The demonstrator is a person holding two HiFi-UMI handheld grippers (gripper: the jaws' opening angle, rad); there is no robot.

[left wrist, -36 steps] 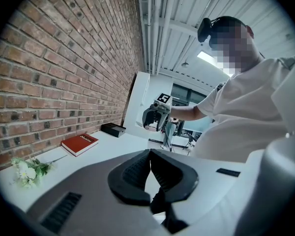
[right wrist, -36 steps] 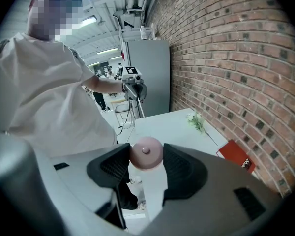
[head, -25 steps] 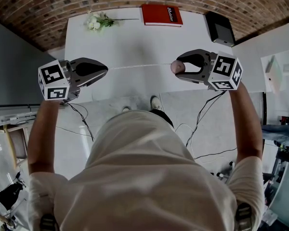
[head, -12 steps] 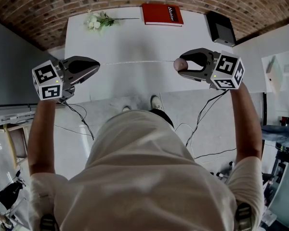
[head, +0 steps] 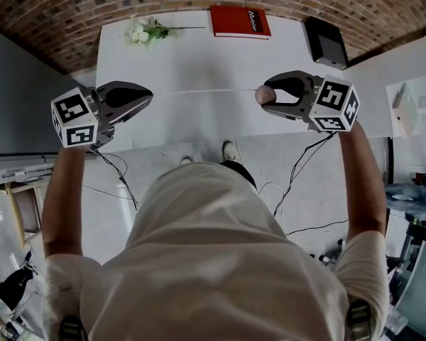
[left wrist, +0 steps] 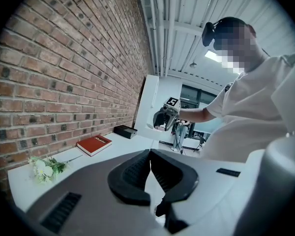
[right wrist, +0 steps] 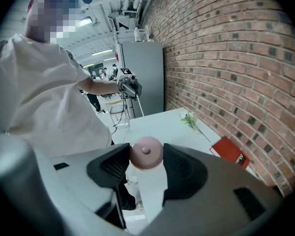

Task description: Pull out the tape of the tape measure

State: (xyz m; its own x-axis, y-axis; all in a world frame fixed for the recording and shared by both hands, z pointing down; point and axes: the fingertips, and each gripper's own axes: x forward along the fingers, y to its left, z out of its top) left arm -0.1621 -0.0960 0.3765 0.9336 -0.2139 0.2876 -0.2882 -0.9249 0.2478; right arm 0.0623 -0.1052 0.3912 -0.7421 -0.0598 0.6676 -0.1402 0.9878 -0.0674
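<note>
Tape [head: 206, 91], thin and white, runs straight from my left gripper [head: 150, 96], pinched shut on it, to the round pink case [right wrist: 146, 153] clamped in my right gripper [head: 265, 99], over the white tabletop's [head: 199, 55] near edge.

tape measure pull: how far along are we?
Done: the tape is out, stretched in a line over the table between both grippers. In hand: the right gripper clamps the pink tape measure; the left gripper is shut on the tape's end. Left: perhaps a longer pull; can't tell how much remains inside.
</note>
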